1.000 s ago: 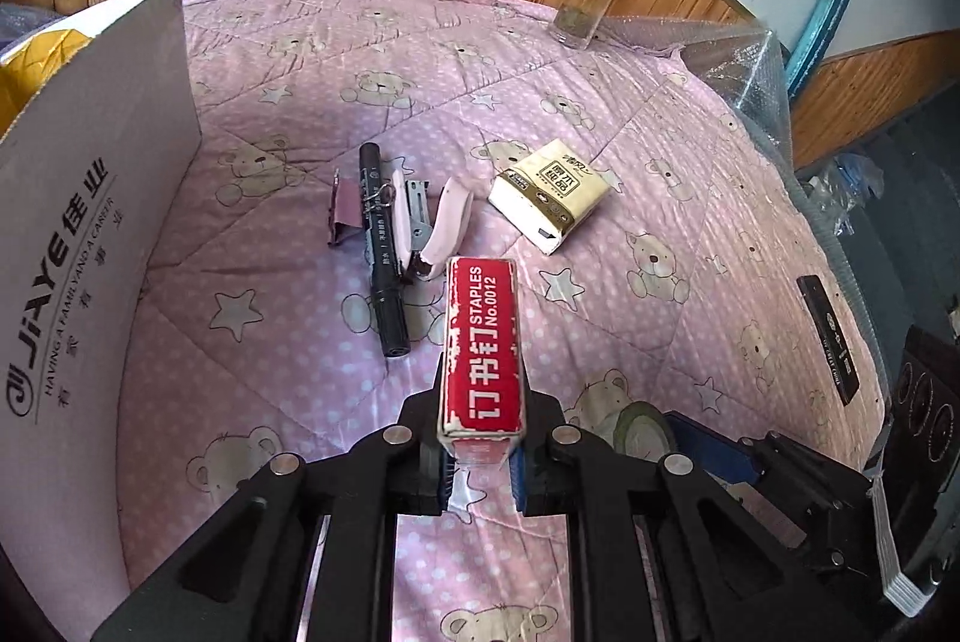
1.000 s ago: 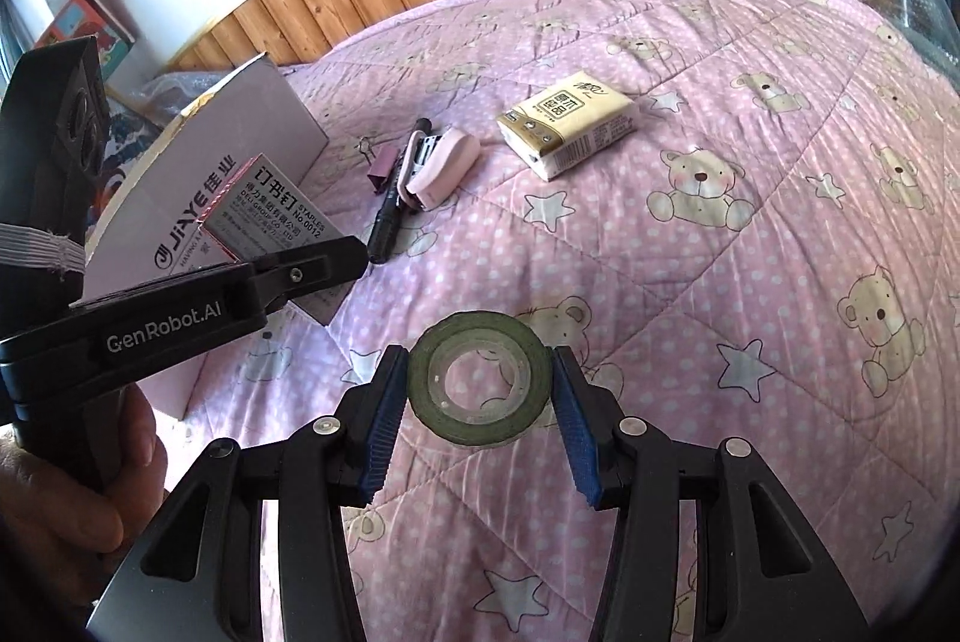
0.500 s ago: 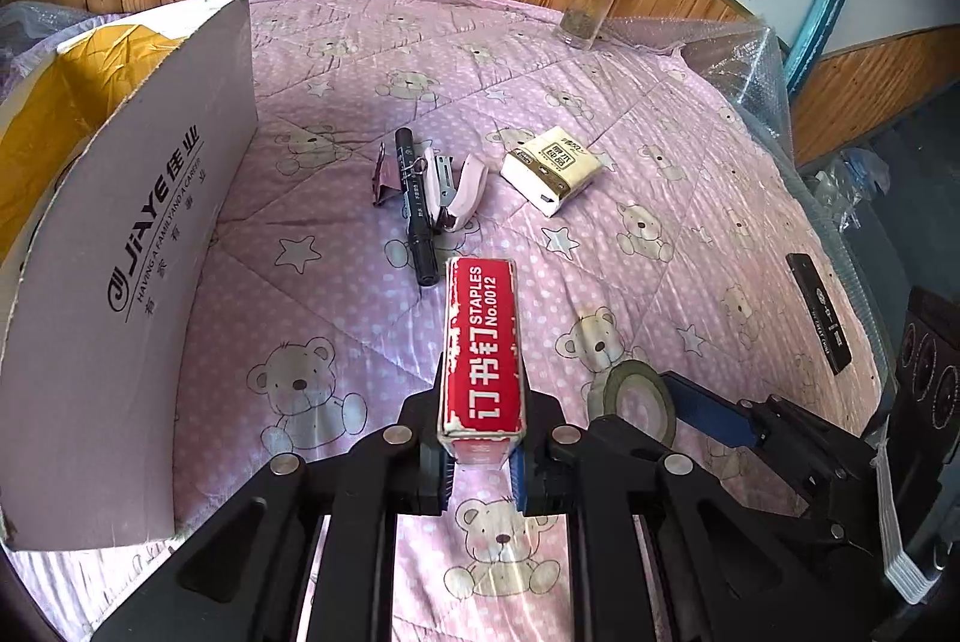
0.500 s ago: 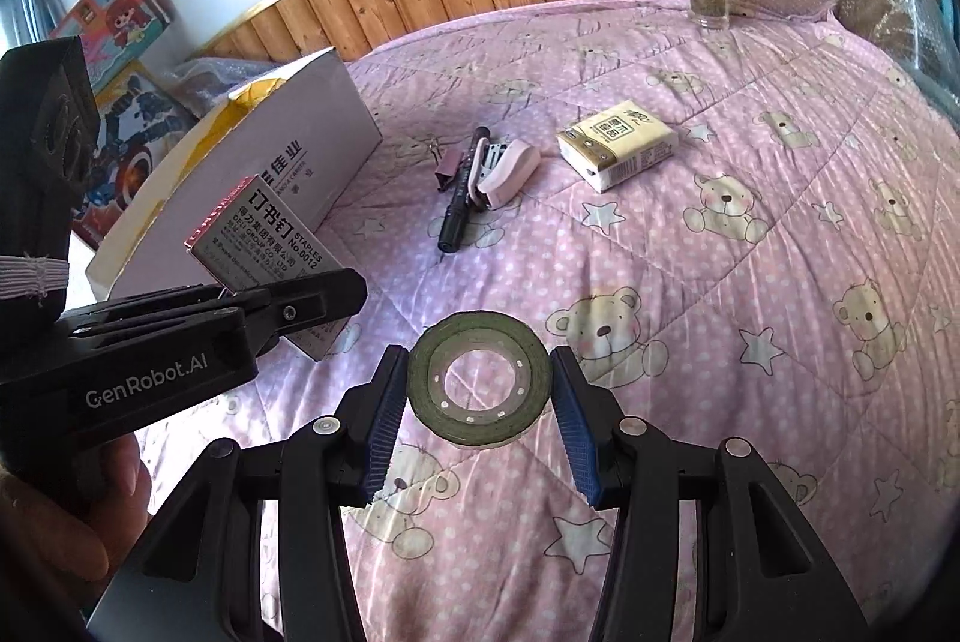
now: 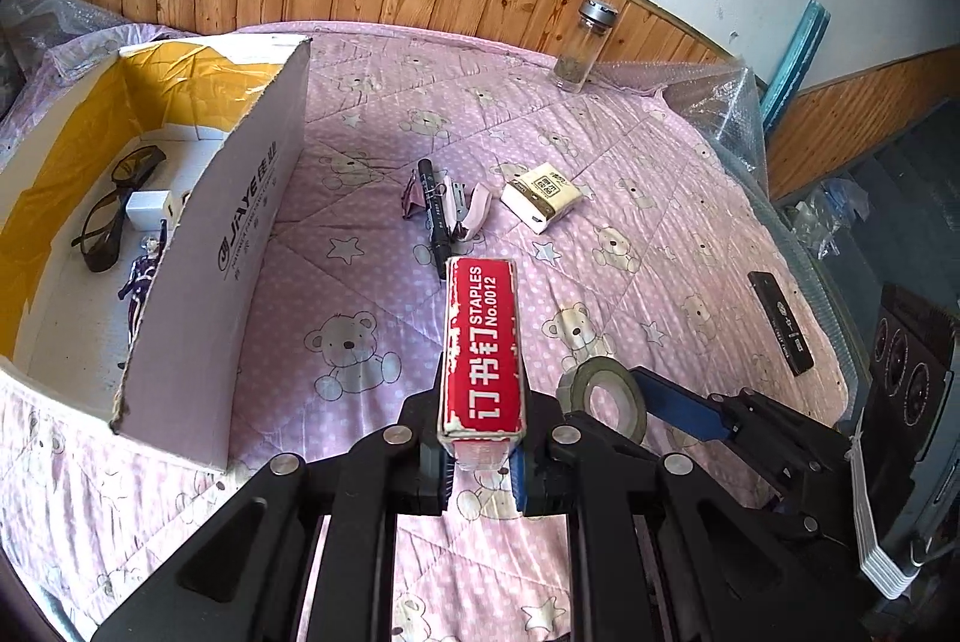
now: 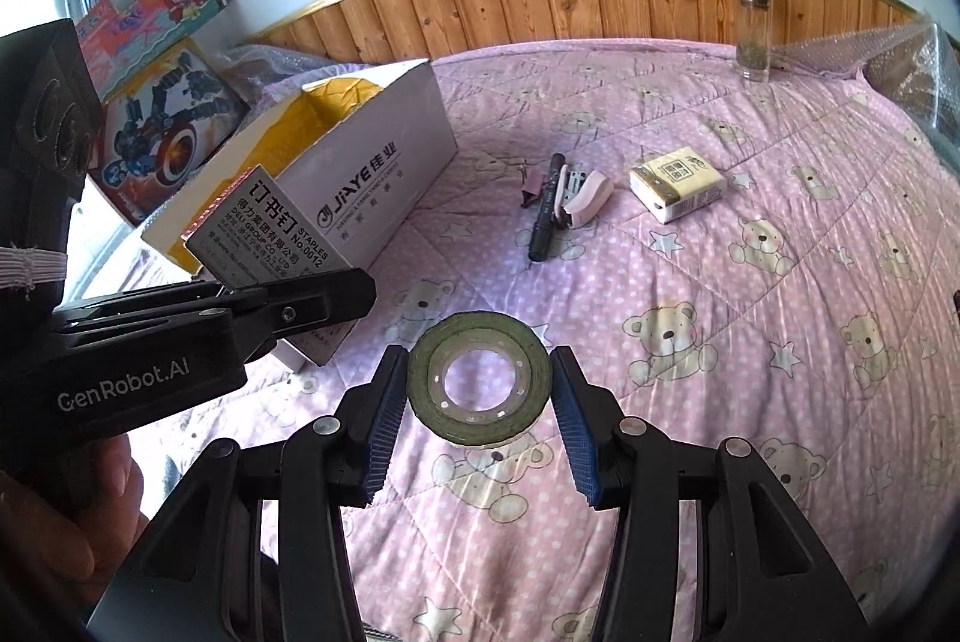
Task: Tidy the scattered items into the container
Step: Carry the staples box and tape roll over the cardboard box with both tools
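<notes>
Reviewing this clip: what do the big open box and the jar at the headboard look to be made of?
Box: likely corrugated cardboard, matte white printed outside, yellow inside; torn, ragged rim. Jar: clear glass or plastic, see-through wall, with a brushed-metal-looking lid.

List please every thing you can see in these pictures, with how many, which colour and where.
Cardboard box: 1, white, yellow inside, bed's left.
Glasses: 1, dark, in box.
Adapter: 1, white, in box.
Marker: 1, black, mid-bed.
Stapler: 1, pink, beside marker.
Tissue pack: 1, cream, right of stapler.
Glass bottle: 1, clear, far edge.
Staples box: 1, red, in left gripper.
Tape roll: 1, green, in right gripper.
</notes>
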Demonstrator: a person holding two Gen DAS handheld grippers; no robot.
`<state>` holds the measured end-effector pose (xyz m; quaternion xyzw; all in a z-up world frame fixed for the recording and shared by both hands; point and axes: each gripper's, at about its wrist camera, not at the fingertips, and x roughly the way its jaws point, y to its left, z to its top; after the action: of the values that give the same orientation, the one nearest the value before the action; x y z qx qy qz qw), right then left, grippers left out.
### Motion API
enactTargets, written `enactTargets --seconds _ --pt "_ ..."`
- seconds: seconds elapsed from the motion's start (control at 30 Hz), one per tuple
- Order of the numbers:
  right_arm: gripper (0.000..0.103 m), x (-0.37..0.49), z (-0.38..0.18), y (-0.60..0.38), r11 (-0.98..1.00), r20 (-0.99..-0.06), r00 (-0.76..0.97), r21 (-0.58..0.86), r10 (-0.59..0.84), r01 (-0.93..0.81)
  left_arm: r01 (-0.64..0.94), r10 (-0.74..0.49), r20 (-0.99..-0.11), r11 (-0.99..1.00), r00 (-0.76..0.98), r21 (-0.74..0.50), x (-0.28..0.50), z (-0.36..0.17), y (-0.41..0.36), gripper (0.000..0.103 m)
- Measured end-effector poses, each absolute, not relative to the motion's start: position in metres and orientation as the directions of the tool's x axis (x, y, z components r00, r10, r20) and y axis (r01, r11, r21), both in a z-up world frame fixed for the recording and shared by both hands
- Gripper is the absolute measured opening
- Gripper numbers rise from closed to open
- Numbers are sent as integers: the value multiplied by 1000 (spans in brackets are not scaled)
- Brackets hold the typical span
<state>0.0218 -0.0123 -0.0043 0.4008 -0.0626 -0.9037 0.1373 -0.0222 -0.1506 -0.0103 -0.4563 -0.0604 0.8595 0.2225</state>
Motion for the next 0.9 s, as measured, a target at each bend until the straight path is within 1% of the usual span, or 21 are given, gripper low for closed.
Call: enactTargets --seconds 0.53,0.9 --pt "50 49 51 -63 -934 -646 -685 140 -338 328 -305 462 -675 -887 -575 -347 22 41 -204 14" --pt "50 48 84 -95 -904 -611 -690 105 -388 415 -262 444 -635 -894 -632 -364 33 65 -249 14"
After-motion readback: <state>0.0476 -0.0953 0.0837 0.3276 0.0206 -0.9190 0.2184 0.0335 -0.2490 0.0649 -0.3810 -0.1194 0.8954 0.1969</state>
